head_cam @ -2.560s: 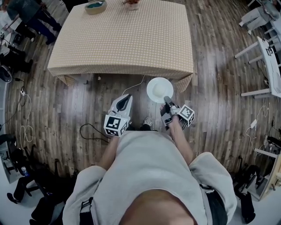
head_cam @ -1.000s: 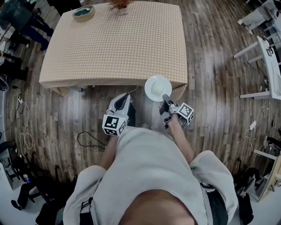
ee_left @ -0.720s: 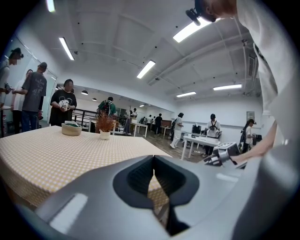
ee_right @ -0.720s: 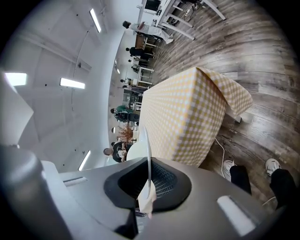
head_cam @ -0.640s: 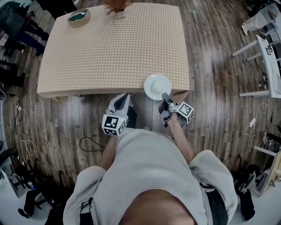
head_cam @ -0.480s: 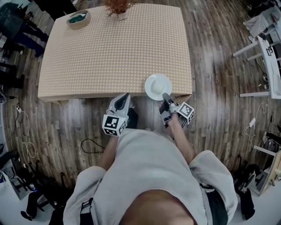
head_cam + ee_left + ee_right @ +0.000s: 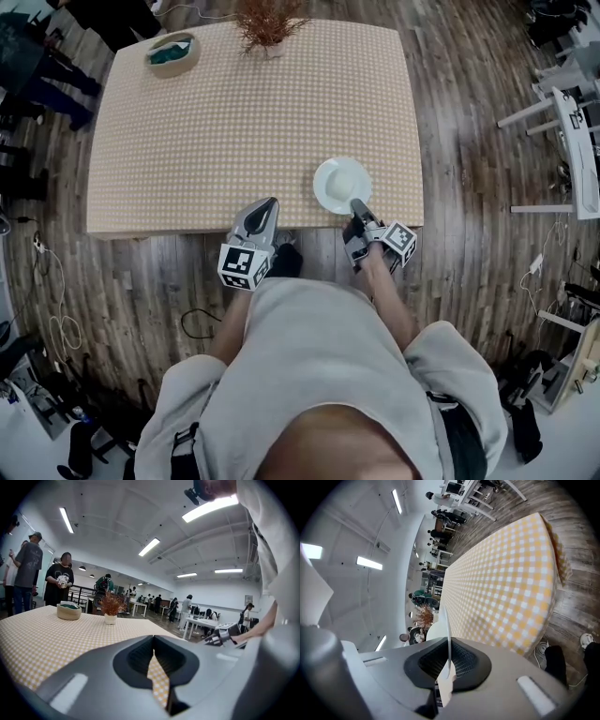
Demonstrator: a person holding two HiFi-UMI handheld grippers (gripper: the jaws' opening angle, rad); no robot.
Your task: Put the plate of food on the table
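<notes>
White plate [image 7: 341, 183] clamped in right gripper [image 7: 357, 206] jaws, at edge of checked table [image 7: 234, 122], left gripper [image 7: 270, 202] jaws together

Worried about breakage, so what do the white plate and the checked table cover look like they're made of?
Plate: smooth plain white with a thin rim, probably ceramic, possibly melamine. Table cover: matte checked cloth, judging by how it drapes over the edge.

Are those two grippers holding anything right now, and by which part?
The right gripper clamps the white plate by its near rim. The left gripper holds nothing, its jaws together.
</notes>
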